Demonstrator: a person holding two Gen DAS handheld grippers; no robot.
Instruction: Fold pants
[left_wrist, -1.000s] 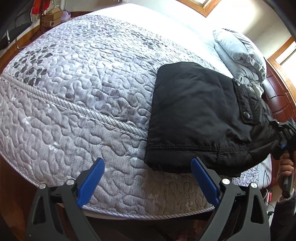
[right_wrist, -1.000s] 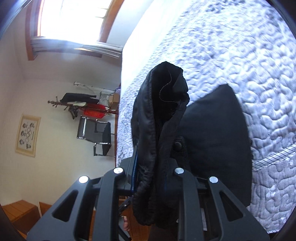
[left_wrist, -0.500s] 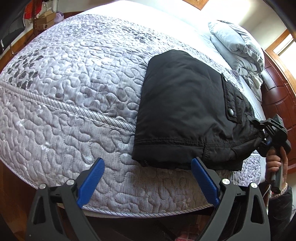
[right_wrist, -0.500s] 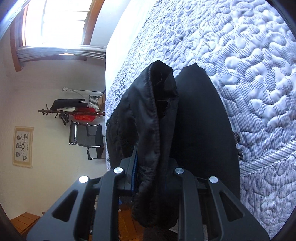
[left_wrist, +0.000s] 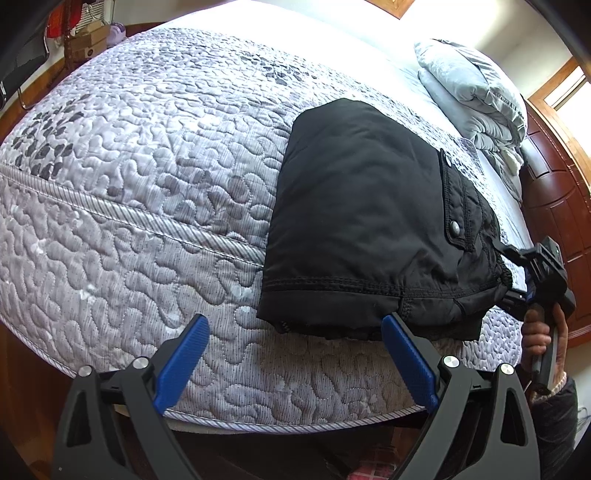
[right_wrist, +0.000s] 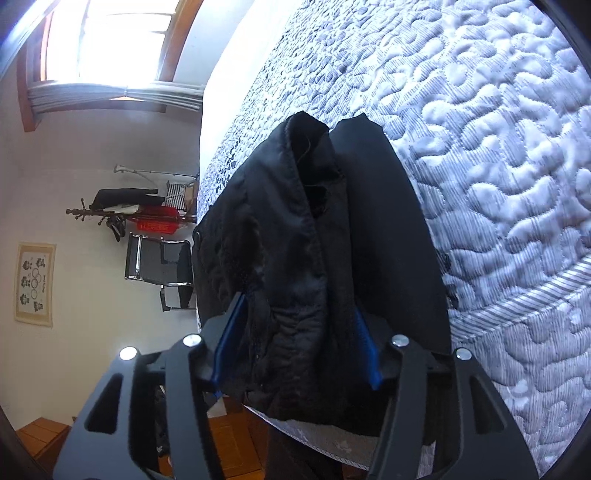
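Observation:
The black pants (left_wrist: 362, 206) lie folded on the quilted grey bed (left_wrist: 155, 155), their hem hanging at the near edge. My left gripper (left_wrist: 295, 343) is open and empty, just in front of that hem. My right gripper (left_wrist: 517, 273) is at the waistband end on the right. In the right wrist view the right gripper (right_wrist: 295, 339) has its jaws parted wide around the bunched waistband (right_wrist: 295, 258), with gaps beside the blue pads (right_wrist: 229, 343).
Folded grey bedding (left_wrist: 476, 92) lies at the head of the bed by a dark wooden headboard (left_wrist: 554, 199). A chair (right_wrist: 159, 269) and a coat rack (right_wrist: 140, 214) stand against the far wall. The mattress edge (left_wrist: 295, 424) is right below my left gripper.
The right gripper's jaws have spread apart from a tight pinch on the waistband. The pants have settled lower on the bed. The left gripper stays open.

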